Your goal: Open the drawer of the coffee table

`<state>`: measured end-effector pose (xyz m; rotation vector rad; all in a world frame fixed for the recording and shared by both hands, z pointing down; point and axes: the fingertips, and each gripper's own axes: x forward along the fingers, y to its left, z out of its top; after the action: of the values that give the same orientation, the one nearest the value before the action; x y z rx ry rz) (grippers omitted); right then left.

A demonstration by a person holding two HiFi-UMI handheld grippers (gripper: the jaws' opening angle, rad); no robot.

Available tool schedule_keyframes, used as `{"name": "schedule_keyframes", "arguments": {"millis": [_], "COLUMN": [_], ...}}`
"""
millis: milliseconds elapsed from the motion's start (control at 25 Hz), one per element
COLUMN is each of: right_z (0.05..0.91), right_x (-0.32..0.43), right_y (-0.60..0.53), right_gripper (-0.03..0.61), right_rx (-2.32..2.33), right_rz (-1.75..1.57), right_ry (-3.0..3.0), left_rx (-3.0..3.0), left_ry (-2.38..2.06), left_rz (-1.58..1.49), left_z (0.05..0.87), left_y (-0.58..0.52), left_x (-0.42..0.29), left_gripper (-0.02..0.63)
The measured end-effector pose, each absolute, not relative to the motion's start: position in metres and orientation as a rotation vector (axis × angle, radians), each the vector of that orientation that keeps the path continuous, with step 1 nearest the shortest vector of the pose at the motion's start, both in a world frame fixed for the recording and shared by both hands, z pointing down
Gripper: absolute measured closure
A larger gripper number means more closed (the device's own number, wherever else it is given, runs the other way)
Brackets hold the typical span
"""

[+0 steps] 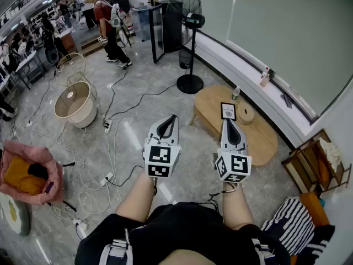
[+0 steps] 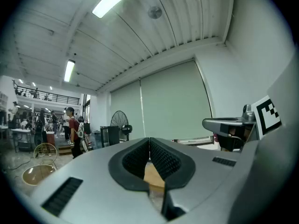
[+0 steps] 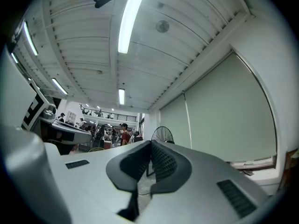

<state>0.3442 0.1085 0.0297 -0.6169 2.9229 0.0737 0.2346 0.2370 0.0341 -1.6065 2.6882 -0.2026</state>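
Note:
A low oval wooden coffee table (image 1: 259, 142) stands on the grey floor ahead and to the right, against the white window ledge. On it lie a small framed card (image 1: 228, 111) and a round wooden dish (image 1: 245, 113). Its drawer does not show from here. My left gripper (image 1: 174, 116) is held out level, shut and empty, left of the table. Over the table's near end my right gripper (image 1: 226, 121) is also shut with nothing in it. In the left gripper view the jaws (image 2: 149, 140) meet at the tips; the right gripper view shows the same (image 3: 150, 143).
A black pedestal fan (image 1: 191, 48) stands behind the table, a black cabinet (image 1: 165, 26) beyond it. Cables and power strips (image 1: 107, 126) trail over the floor at left, near a round beige tub (image 1: 74, 104) and a pink bag (image 1: 30, 173). A wooden rack (image 1: 314, 164) is at right. People stand far back.

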Motion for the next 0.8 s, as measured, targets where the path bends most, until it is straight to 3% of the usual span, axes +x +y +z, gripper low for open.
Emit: {"name": "schedule_keyframes", "arguments": {"millis": [800], "right_z": [0.033], "right_x": [0.335], "right_y": [0.191], "right_gripper": [0.561], "right_rx": [-0.661], "right_rz": [0.085], "right_ry": [2.896], "left_rx": [-1.609], "left_ry": [2.66], "left_rz": [-0.219], "left_z": [0.042], "left_y": [0.319], "left_x": [0.224], "left_gripper": [0.592]}}
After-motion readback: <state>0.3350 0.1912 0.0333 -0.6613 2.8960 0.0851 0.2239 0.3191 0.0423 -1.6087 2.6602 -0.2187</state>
